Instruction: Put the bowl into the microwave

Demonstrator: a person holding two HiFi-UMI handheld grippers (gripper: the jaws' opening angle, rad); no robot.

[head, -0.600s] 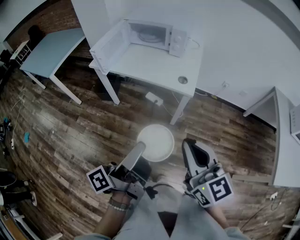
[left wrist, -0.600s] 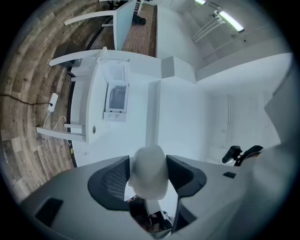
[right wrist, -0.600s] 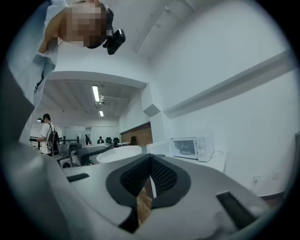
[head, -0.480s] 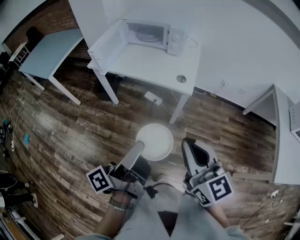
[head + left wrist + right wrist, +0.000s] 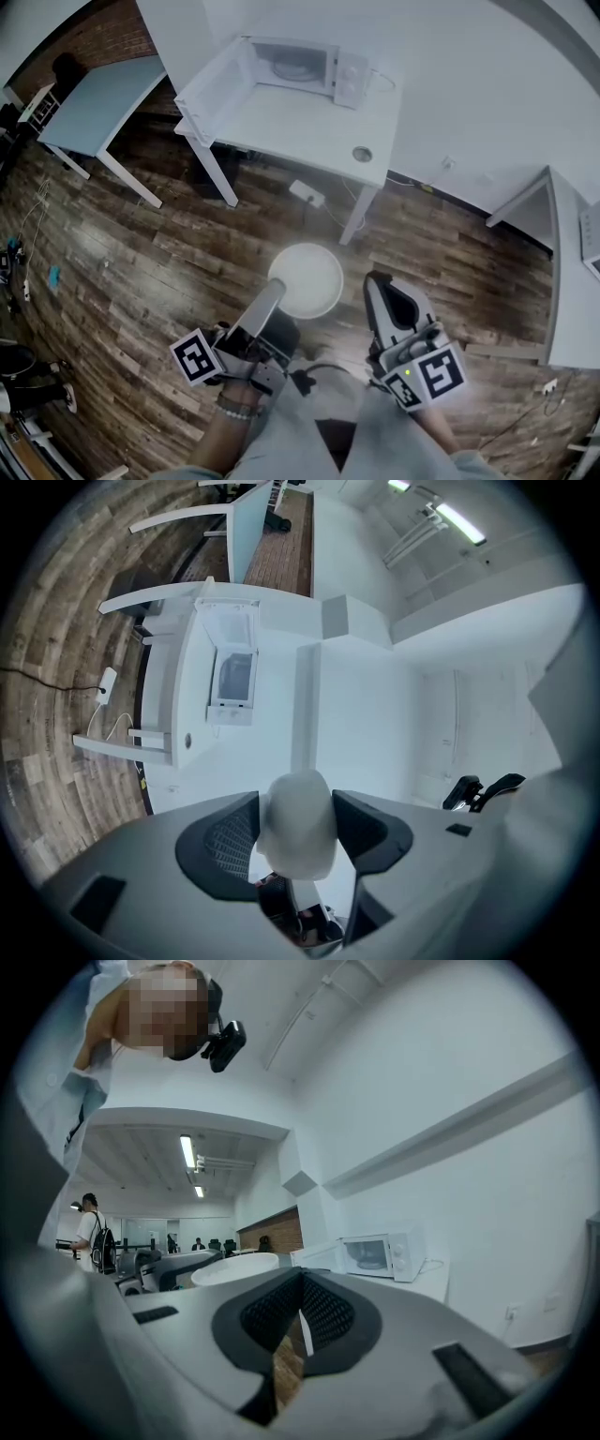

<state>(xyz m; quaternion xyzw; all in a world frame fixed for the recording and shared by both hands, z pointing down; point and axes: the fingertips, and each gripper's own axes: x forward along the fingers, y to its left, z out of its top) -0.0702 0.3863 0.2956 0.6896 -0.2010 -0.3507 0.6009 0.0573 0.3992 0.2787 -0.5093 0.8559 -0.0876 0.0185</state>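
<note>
A white bowl hangs over the wooden floor in front of me, held by its near rim in my left gripper. In the left gripper view the bowl's rim fills the gap between the two dark pads, which press on it. My right gripper is beside the bowl on the right, shut and empty, its pads meeting. The white microwave stands on the far table with its door swung wide open to the left. It also shows as the microwave in the left gripper view and as the microwave in the right gripper view.
The microwave sits on a white table with a small round object near its right corner. A power strip and cable lie on the floor under it. A blue-grey table stands at left, a white desk at right.
The bowl and my left gripper have drifted slightly left and toward the table. My right gripper has hardly moved.
</note>
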